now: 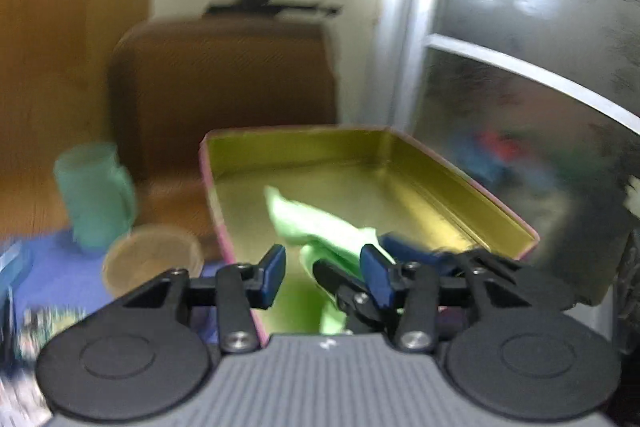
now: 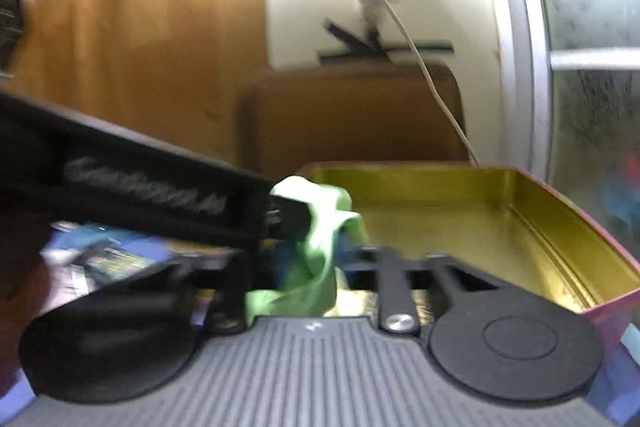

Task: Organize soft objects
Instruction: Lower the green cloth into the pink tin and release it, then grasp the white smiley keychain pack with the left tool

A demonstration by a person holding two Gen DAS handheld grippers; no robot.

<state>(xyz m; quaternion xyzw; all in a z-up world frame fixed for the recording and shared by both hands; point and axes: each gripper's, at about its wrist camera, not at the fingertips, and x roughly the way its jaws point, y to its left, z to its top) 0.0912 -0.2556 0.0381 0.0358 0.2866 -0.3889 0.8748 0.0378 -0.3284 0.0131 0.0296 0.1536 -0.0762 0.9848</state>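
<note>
A light green soft cloth [image 1: 316, 223] lies partly inside a shallow gold-lined tin box [image 1: 440, 187] with a pink outer wall. My left gripper [image 1: 324, 273] is open, its blue pads just in front of the box's near edge, the cloth between and beyond them. My right gripper [image 2: 316, 259] is shut on the green cloth [image 2: 320, 227], which bunches up between its fingers at the left near corner of the tin box [image 2: 520, 227]. The left gripper's black body crosses the right wrist view from the left. The right gripper's fingers also show in the left wrist view [image 1: 404, 251].
A teal plastic cup [image 1: 94, 195] and a round tan bowl [image 1: 152, 263] stand left of the box on a blue surface. A brown chair back [image 1: 224, 87] stands behind. A frosted window with a white frame [image 1: 520, 67] is at the right. Printed packets [image 2: 104, 259] lie at the left.
</note>
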